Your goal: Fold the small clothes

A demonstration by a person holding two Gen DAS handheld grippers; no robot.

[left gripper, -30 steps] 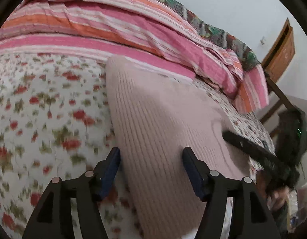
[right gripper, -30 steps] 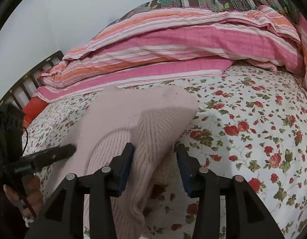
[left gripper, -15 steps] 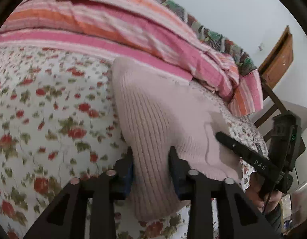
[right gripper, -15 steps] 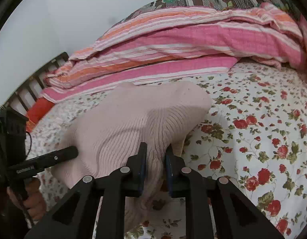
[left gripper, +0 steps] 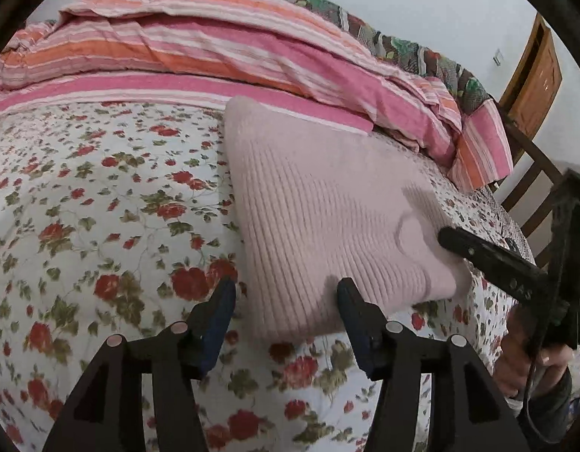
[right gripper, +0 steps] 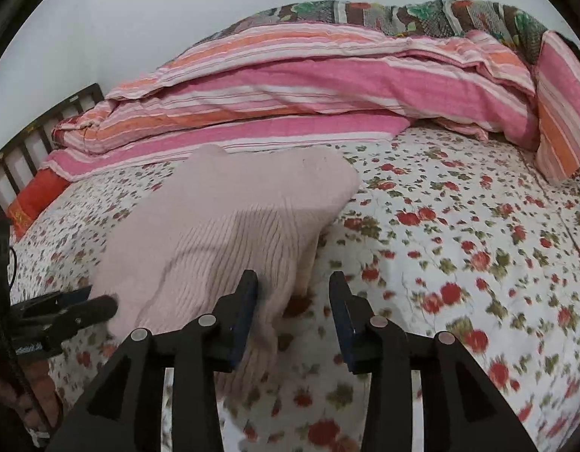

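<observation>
Jaws of both grippers have just been opening, empty (pink knit [left gripper: 327, 218] released); floral sheet [right gripper: 459, 245] lies bare alongside.

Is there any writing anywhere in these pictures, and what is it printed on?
"DAS" (partly legible, seen at an angle): on the black finger of the right claw, in the left wrist view.
Small label on the left claw, in the right wrist view: too blurred to read.
Nothing readable on the pink sweater or the floral bedsheet.
</observation>
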